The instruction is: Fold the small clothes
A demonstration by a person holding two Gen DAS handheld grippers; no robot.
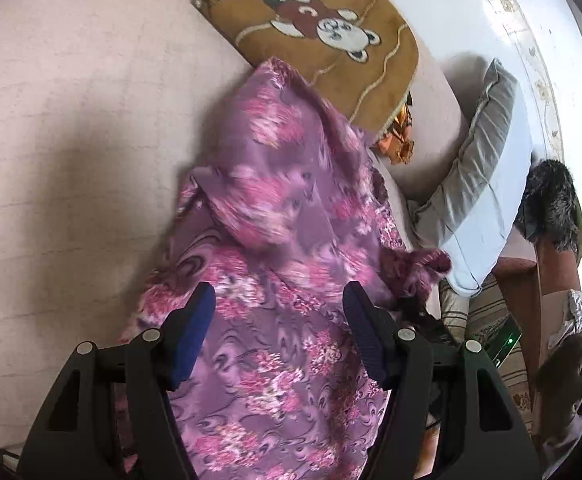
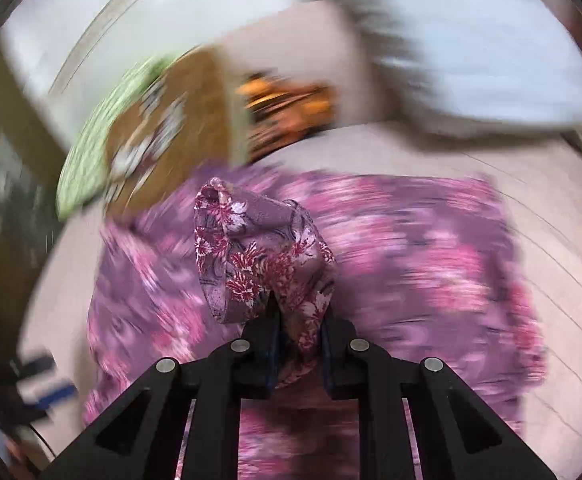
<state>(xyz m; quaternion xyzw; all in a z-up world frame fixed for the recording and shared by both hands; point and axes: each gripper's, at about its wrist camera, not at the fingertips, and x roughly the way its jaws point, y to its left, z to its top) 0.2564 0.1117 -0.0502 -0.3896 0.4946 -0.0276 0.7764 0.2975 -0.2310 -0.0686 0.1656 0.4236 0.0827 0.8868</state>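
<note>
Right wrist | right gripper (image 2: 297, 320) pinching floral garment (image 2: 259, 256) | no legible writing

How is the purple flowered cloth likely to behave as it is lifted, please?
Probably floppy: the cloth bunches and droops where the right gripper pinches it. Likely light and thin, since it lies in soft folds on the bed.

I count one purple floral garment (image 1: 275, 240), one brown bear blanket (image 1: 331, 40), one grey pillow (image 1: 479, 184), two grippers.
</note>
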